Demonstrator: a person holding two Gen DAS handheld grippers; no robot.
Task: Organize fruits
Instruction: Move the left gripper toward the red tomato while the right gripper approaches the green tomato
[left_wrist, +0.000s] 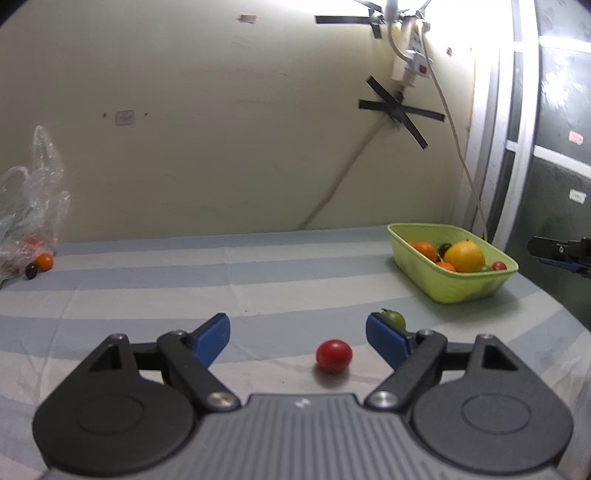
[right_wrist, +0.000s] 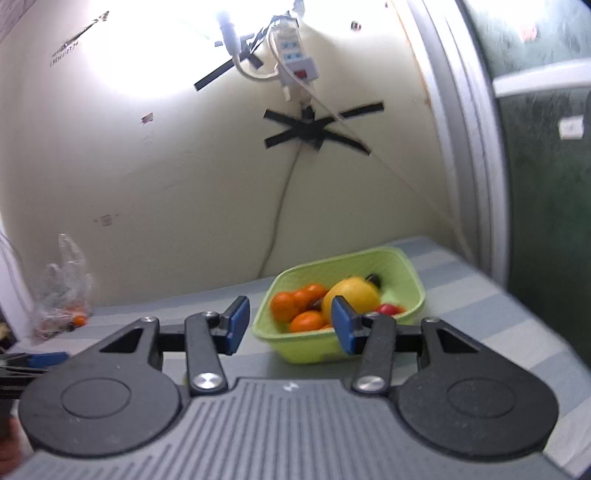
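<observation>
My left gripper (left_wrist: 297, 338) is open low over the striped cloth. A red cherry tomato (left_wrist: 333, 355) lies between its fingers, nearer the right one and touching neither. A small green fruit (left_wrist: 394, 318) sits just behind the right fingertip. The light green basket (left_wrist: 458, 291) at the right holds oranges, a large yellow fruit and small red and dark fruits. My right gripper (right_wrist: 290, 325) is open and empty, raised in front of the basket (right_wrist: 306, 349). It also shows at the right edge of the left wrist view (left_wrist: 561, 253).
A clear plastic bag (left_wrist: 27, 210) lies at the far left by the wall, with an orange (left_wrist: 44, 261) and a dark fruit (left_wrist: 31, 271) beside it. Cables and a power strip (left_wrist: 413, 55) hang taped on the wall behind the basket.
</observation>
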